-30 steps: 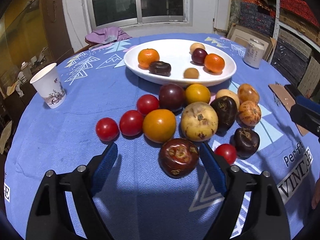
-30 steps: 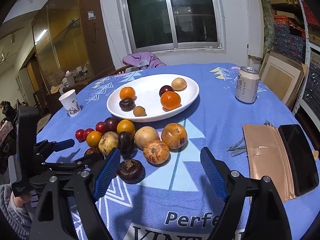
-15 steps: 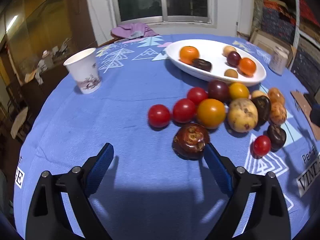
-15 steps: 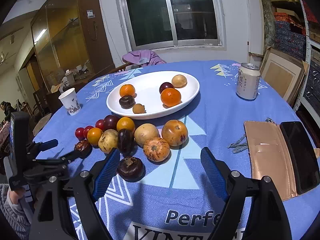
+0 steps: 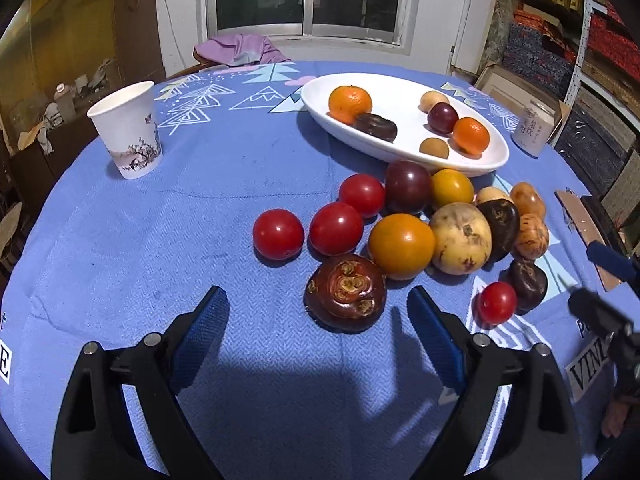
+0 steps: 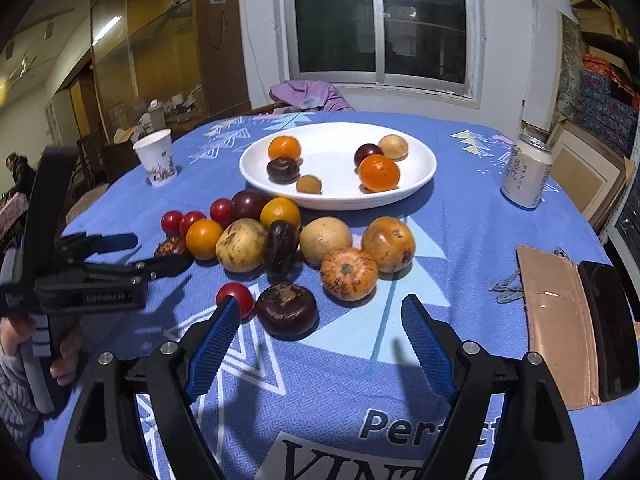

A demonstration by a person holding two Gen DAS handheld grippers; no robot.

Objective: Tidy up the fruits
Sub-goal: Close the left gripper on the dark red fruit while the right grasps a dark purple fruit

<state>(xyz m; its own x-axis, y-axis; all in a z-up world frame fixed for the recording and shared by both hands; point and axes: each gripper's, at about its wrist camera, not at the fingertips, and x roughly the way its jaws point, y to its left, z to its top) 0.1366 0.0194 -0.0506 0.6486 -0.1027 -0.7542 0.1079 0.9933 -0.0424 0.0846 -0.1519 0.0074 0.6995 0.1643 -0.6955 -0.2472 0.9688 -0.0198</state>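
Starting at my far left, the paper cup (image 5: 128,132) stands alone on the blue tablecloth (image 5: 160,248), well apart from everything else. My left gripper (image 5: 318,322) hangs spread wide above the cloth; its jaws have just been opening further, and nothing is pinched. The dark brown fruit (image 5: 346,292) lies just ahead of its tips, nearer the right finger, not touched as far as I can tell.

Moving right, the loose fruit pile (image 6: 280,236) sits against the near rim of the white plate (image 6: 416,184). I count six pieces already on the plate and roughly a dozen or more left on the cloth, so I judge the job under halfway done.

My right gripper (image 6: 320,328) is also spread and empty, with another dark brown fruit (image 6: 287,310) and a small red tomato (image 6: 235,295) just before its left finger. Beyond stand a drink can (image 6: 526,176) and a tan wallet (image 6: 556,320).

The pile overlaps itself, so fruit at the back is partly hidden and my count is loose. The wallet's far side is covered by a dark phone (image 6: 608,324).
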